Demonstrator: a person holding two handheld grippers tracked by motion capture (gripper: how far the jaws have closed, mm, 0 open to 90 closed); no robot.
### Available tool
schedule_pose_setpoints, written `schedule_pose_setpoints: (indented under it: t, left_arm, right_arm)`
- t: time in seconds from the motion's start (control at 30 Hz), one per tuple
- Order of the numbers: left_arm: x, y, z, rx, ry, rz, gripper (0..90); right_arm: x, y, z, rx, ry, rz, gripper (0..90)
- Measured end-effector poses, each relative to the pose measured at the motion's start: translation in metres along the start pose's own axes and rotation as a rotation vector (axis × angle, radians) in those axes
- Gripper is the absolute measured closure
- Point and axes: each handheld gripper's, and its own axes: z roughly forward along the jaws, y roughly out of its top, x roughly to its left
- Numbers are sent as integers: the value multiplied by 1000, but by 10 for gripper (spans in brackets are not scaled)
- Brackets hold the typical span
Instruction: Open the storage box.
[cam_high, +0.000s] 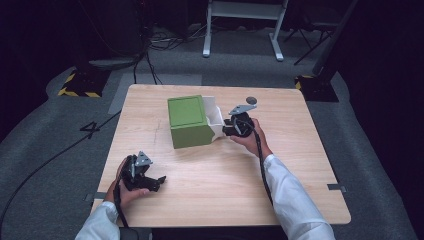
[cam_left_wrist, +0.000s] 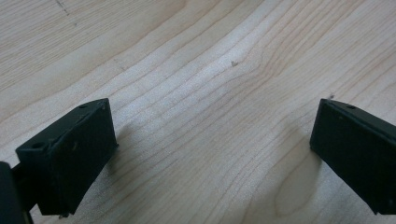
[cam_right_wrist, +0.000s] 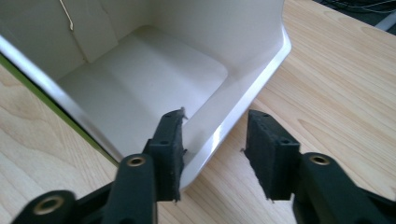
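Note:
A green box (cam_high: 189, 121) lies near the middle of the wooden table (cam_high: 225, 190), with a white inner tray (cam_high: 216, 117) sticking out of its right side. My right gripper (cam_high: 227, 129) is at that tray's near corner. In the right gripper view it (cam_right_wrist: 215, 140) is open, astride the tray's rim (cam_right_wrist: 243, 93), one jaw inside and the other outside with a gap. The tray's inside (cam_right_wrist: 154, 70) holds nothing, and a green edge (cam_right_wrist: 46, 100) shows at the left. My left gripper (cam_high: 159, 181) rests low at the front left, open (cam_left_wrist: 210, 140) over bare wood.
A small dark round disc (cam_high: 251, 100) lies just beyond the right gripper. Bare wood stretches in front of the box and to the right. Past the table's far edge are a white desk frame (cam_high: 242, 30), floor cables and a yellow-black striped base (cam_high: 80, 85).

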Motion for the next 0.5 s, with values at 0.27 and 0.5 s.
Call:
schedule_pose_setpoints:
  t: [0.27,0.5]
  left_arm:
    - [0,0,0,1,-1,1,4]
    - [0,0,0,0,-2,1,4]
  right_arm:
    - [-11,-12,-8,1,-7,22,610]
    - [-18,-15,-12,-2,-18,35,613]
